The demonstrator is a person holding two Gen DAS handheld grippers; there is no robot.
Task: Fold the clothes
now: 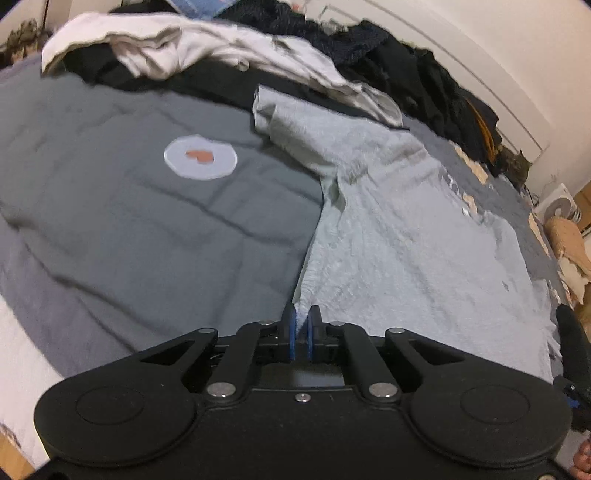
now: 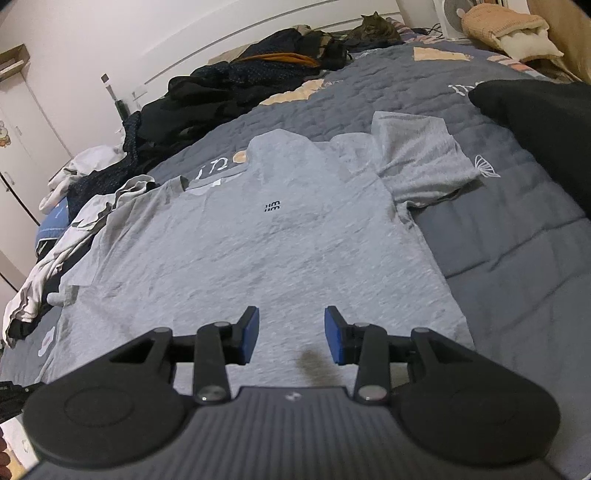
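A light grey T-shirt (image 2: 280,251) lies spread flat on the dark grey bed cover (image 2: 517,266), collar away from me, with a small dark logo near its chest. In the left wrist view the same T-shirt (image 1: 399,236) runs away to the right, and my left gripper (image 1: 302,325) is shut on its near hem corner, which is pulled up to a point. My right gripper (image 2: 291,334) hovers open just above the shirt's lower hem, with nothing between its blue pads (image 2: 248,334). The right sleeve (image 2: 417,162) is spread out; the left sleeve (image 2: 122,214) lies partly against other clothes.
White garments (image 1: 192,48) and a heap of black clothes (image 1: 424,74) lie along the far side of the bed. A cat (image 2: 380,24) rests at the far edge near a fan (image 2: 454,14). A dark sleeve (image 2: 546,125) enters at right. The cover has a white round patch (image 1: 200,157).
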